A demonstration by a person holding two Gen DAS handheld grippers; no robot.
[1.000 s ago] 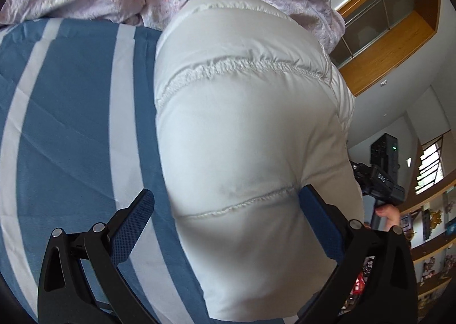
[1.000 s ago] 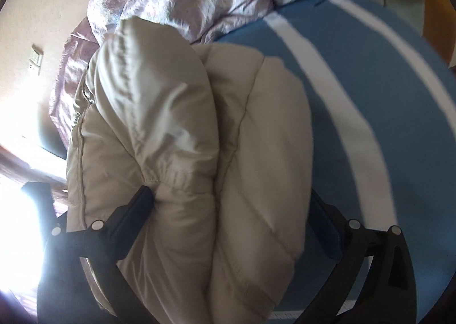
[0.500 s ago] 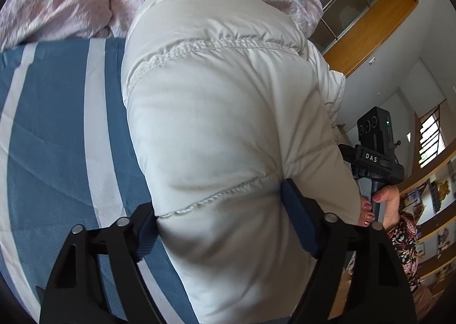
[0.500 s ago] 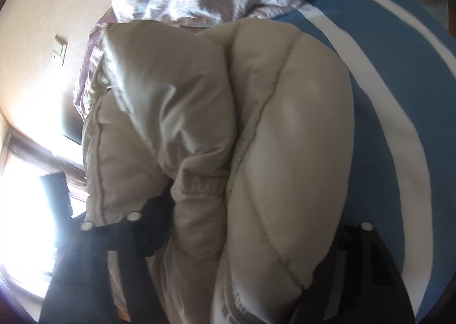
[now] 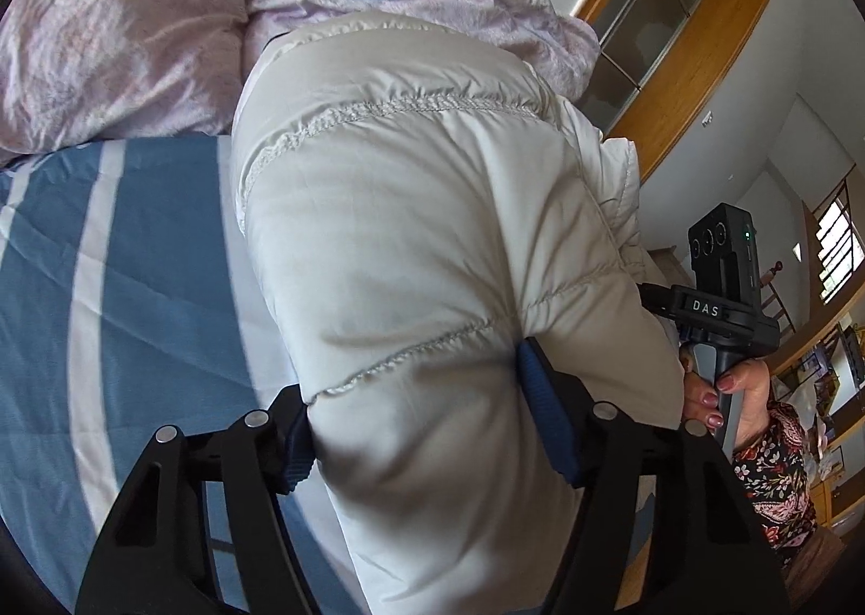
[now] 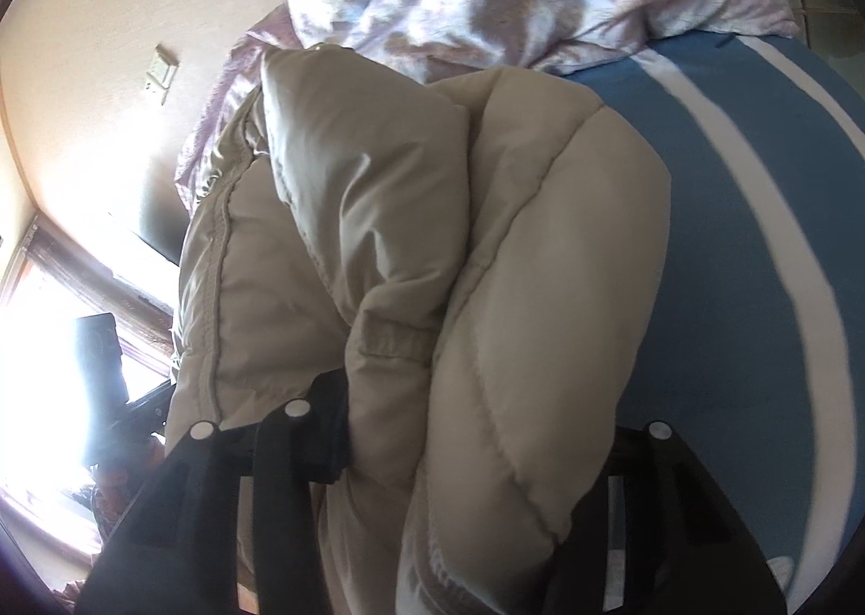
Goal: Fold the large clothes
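- So, the puffy white jacket [image 5: 411, 258] is bunched into a thick roll on the blue-and-white striped bedsheet [image 5: 135, 291], with its far end up against the crumpled lilac duvet [image 5: 135, 31].
- Left gripper [image 5: 416, 415] is clamped on the near end of the roll; both blue pads [image 5: 543, 415] press into the padding right by a quilted seam.
- Right gripper [image 6: 476, 447] is squeezed onto the jacket [image 6: 486, 263] from the other side. The fabric bulges out over both fingers, so the right one is mostly buried.
- In the left wrist view you can see the person's hand [image 5: 740, 393] wrapped round the other gripper's handle, just beside the jacket's edge.
- Wooden cabinets [image 5: 697, 31] sit high up on the wall behind.
- Right wrist view has a bright window [image 6: 59, 334] blown out on the left.
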